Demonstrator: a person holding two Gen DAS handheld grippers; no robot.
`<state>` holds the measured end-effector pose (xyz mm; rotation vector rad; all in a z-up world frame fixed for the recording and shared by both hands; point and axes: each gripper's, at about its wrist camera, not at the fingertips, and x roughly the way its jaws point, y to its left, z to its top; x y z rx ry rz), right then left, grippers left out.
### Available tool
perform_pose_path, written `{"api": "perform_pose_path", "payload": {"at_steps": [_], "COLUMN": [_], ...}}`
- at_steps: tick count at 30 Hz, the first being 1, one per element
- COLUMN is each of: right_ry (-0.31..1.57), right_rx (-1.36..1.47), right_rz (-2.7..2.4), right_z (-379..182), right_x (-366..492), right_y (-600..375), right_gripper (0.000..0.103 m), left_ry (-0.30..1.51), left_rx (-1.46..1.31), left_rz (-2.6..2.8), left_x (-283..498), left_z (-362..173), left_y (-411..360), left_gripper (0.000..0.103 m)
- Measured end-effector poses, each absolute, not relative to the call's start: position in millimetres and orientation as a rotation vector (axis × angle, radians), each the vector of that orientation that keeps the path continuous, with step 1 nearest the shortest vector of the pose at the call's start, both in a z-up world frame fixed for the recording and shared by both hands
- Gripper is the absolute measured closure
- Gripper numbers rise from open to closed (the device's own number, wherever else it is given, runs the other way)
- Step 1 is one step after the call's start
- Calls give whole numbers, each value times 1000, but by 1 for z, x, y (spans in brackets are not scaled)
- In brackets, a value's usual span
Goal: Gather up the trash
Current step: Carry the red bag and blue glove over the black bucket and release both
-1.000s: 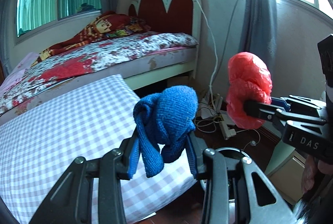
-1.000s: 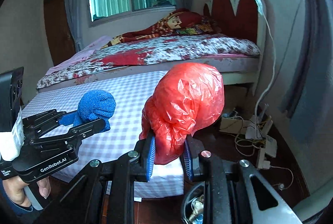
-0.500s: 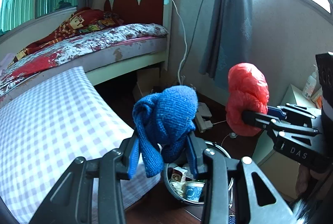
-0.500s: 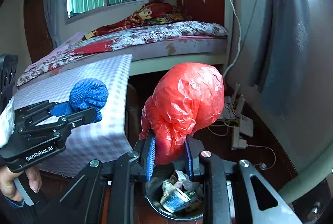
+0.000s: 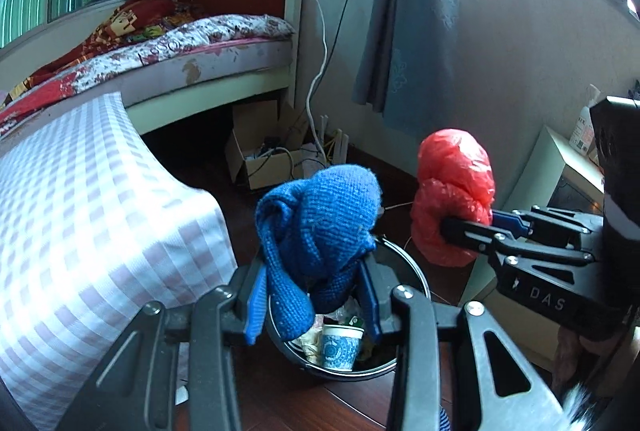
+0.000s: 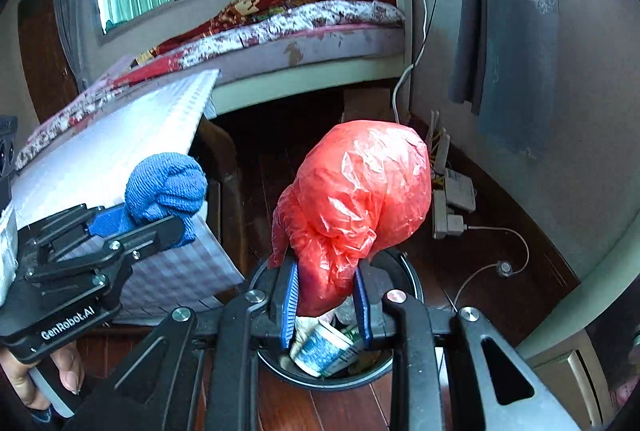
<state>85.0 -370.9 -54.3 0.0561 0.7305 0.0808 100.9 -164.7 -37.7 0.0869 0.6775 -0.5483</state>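
My left gripper [image 5: 314,295] is shut on a crumpled blue knitted cloth [image 5: 320,231] and holds it above a round black trash bin [image 5: 416,275] on the floor. The bin holds a paper cup [image 5: 338,347] and other scraps. My right gripper [image 6: 324,305] is shut on a bunched red plastic bag [image 6: 356,199] and holds it over the same bin [image 6: 408,271]. In the right wrist view the left gripper [image 6: 160,227] with the blue cloth [image 6: 166,187] is at the left. In the left wrist view the right gripper [image 5: 460,231] with the red bag [image 5: 452,191] is at the right.
A table with a checked purple-white cloth [image 5: 80,215] stands left of the bin. A bed [image 5: 192,47] lies behind. A cardboard box [image 5: 260,159], power strips and cables [image 6: 452,199] lie on the dark wood floor by the wall. A pale cabinet [image 5: 552,167] is at the right.
Both grippers have swung right and tilted down, away from the table. The trash bin came into view and now lies right below both held items.
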Motion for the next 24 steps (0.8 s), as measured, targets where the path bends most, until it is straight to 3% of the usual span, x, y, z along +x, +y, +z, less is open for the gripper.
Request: {"api": "perform_pose_path", "payload": {"at_steps": [17,19,20,21,24], "right_ry": [880,919,928,939,986], "right_rx": [10,-41,-46,-33,-49], "right_rz": [138,106,75,57,10], "right_z": [-118,-130,-136,-142,-155], "right_x": [120,127,129,130,131], "right_y": [-378,-377,-380,-385,-391], "right_gripper": [76,56,25,3,1], "left_ry": [816,830,825,823,848], "left_rx": [79,48,40,32,44], "left_rz": [-611,-592,-563,-553,-503], "left_x": [123,127,128,128,130], "left_z": [-93,-100,-102,-104,-111], "left_y": [-190,-187,-185,-183,-181], "left_gripper": [52,13,8,5,3]}}
